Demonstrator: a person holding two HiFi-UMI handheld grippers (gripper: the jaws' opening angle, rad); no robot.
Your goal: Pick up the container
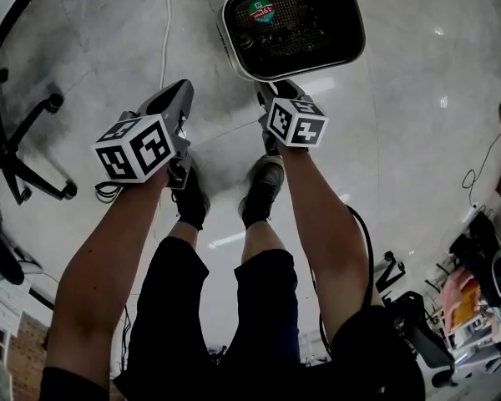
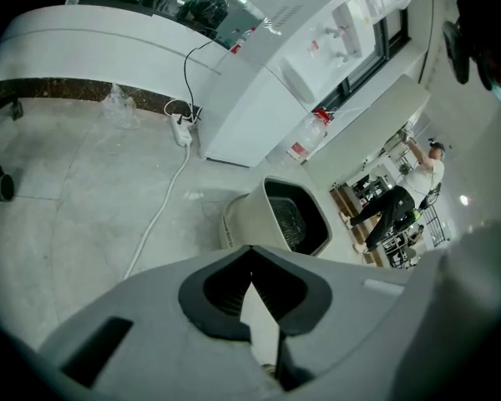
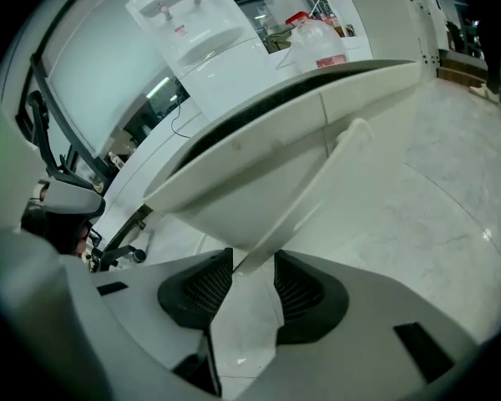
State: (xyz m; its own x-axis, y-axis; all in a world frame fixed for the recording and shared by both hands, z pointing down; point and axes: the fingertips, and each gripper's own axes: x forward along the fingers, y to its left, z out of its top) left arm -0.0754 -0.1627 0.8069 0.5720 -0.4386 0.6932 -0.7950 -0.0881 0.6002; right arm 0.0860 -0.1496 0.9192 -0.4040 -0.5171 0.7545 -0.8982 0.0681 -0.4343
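**Approach to the grasp, right gripper leading.** The container (image 1: 309,32) is a pale, rounded-rectangular bin with a dark, grid-patterned interior. It stands upright on the grey stone floor (image 1: 417,140), straight ahead of the person's shoes (image 1: 263,186). A red-and-green label (image 1: 263,11) shows inside it near the far left corner. Seen from the right gripper view, its off-white outer wall (image 3: 259,174) flares towards the rim, and a raised rib or handle (image 3: 317,182) runs down that wall.

The right gripper (image 3: 252,261) sits at the near rim with its jaws spread. The lower end of the rib reaches into the gap between the dark ribbed pads (image 3: 204,295), but whether it touches either one cannot be told. The left gripper (image 2: 250,249) is held back and to the left, well apart from the container, its jaw tips pressed together on nothing.

The step in hand appears to be final alignment, with no lift begun. The next move probably calls for seating the rib or rim deeper between the right jaws, closing firmly, then lifting. A one-sided hold on a bin this wide is likely to tip it.

A white cable (image 1: 165,23) lies on the floor to the left, and a chair base (image 1: 17,153) stands farther left.
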